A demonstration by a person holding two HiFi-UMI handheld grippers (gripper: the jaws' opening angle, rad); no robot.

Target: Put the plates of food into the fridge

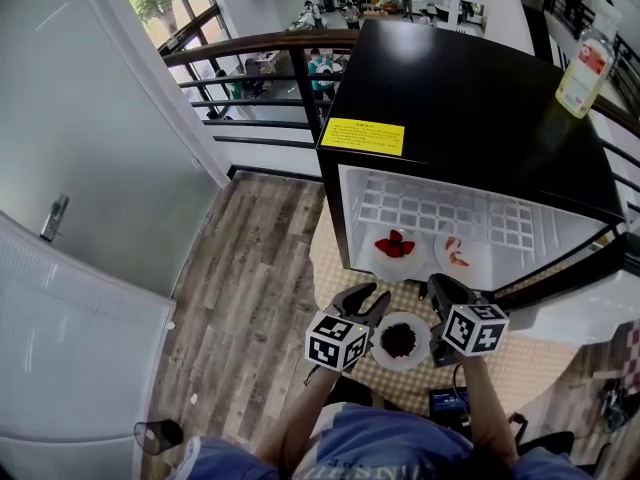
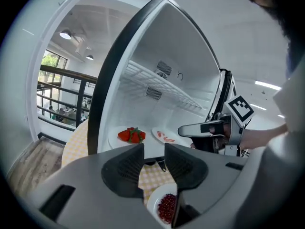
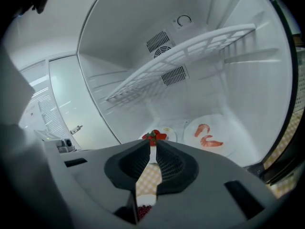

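Surface: table under a yellow-and-white checked cloth (image 1: 395, 386). A black compact fridge with a white interior (image 1: 470, 108) stands on it. Its door is swung open to the right.

Inside the fridge, one white wire shelf (image 1: 440, 213) with nothing on it. On the fridge floor, two plates side by side:
- left, a round white plate of red strawberries (image 1: 392, 270)
- right, a round white plate of pink shrimp (image 1: 478, 248)

A third round white plate, with a heap of small dark red berries (image 1: 402, 366), is outside the fridge. It lies over the checked cloth in front of the opening, between the two grippers.

Left gripper (image 2: 154, 149): jaws apart with a clear gap, nothing between the pads. Its own view shows the berry plate low, under the right-hand jaw.

Right gripper (image 3: 153, 147): jaws drawn narrow, a thin slit left, nothing pinched. Through the slit, checked cloth and the berry plate's rim show below. This gripper points into the fridge cavity.

On top of the fridge: a rectangular yellow label (image 1: 362, 136) near the front edge, and a clear plastic bottle with a red label (image 1: 585, 68) at the far right corner.

Room: grey-brown wood plank floor (image 1: 250, 288). A dark railing with a wooden top rail (image 1: 250, 46) runs behind the fridge. Beyond it, a lower level with desks and seated people. At left, a pale door with a metal lever handle (image 1: 54, 218).
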